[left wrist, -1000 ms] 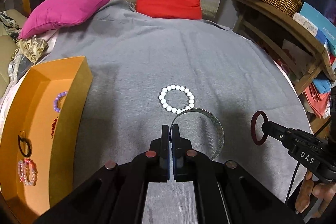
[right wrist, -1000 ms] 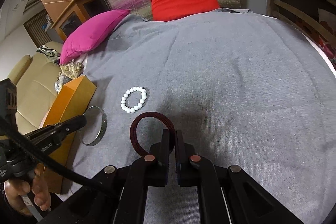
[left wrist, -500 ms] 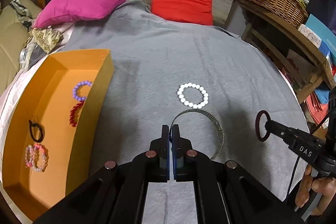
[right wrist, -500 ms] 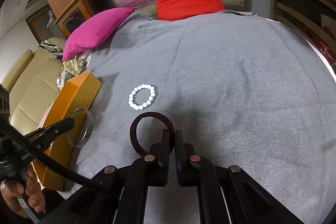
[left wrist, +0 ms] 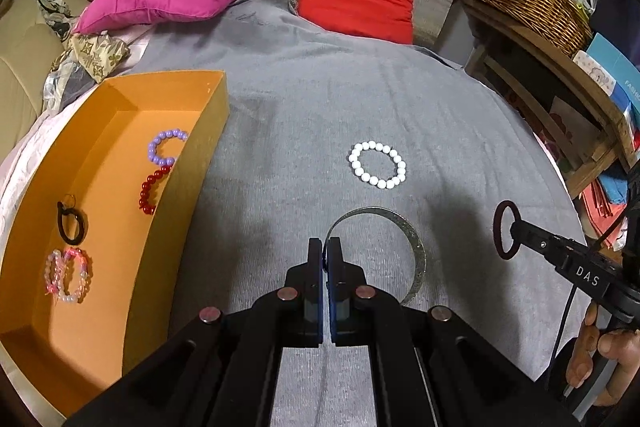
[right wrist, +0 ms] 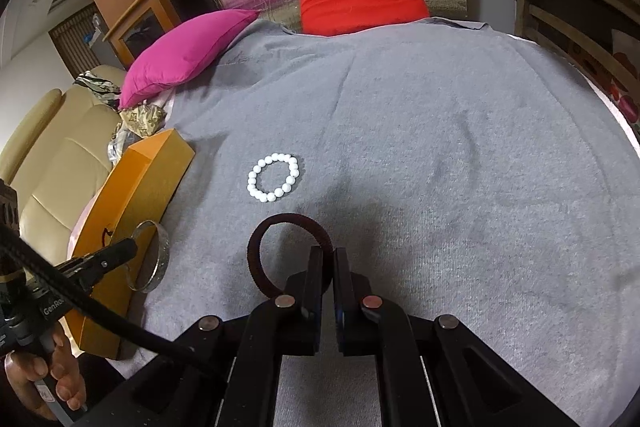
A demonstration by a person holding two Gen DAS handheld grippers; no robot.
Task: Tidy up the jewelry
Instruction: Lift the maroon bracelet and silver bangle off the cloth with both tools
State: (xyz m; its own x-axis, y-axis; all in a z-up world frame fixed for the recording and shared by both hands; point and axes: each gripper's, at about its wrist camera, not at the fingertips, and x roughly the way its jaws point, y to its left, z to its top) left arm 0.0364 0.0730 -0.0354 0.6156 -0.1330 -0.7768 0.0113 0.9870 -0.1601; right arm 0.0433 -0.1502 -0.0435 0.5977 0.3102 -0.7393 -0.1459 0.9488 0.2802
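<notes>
Left wrist view: my left gripper [left wrist: 325, 247] jaws pinch the silver bangle [left wrist: 412, 247], lifted; at 9 o'clock the orange box [left wrist: 192, 183] already holds five pieces, with one white bead bracelet [left wrist: 378, 165] left on the bed [left wrist: 400, 95] at 12. Right wrist view: my right gripper [right wrist: 328, 259] jaws clamp the maroon hair tie [right wrist: 272, 227], so three pieces remain unboxed.

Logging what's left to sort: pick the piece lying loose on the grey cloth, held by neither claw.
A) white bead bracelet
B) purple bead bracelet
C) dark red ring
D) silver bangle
A: the white bead bracelet lies alone on the grey cloth, beyond the left claw, which pinches the silver bangle.
</notes>
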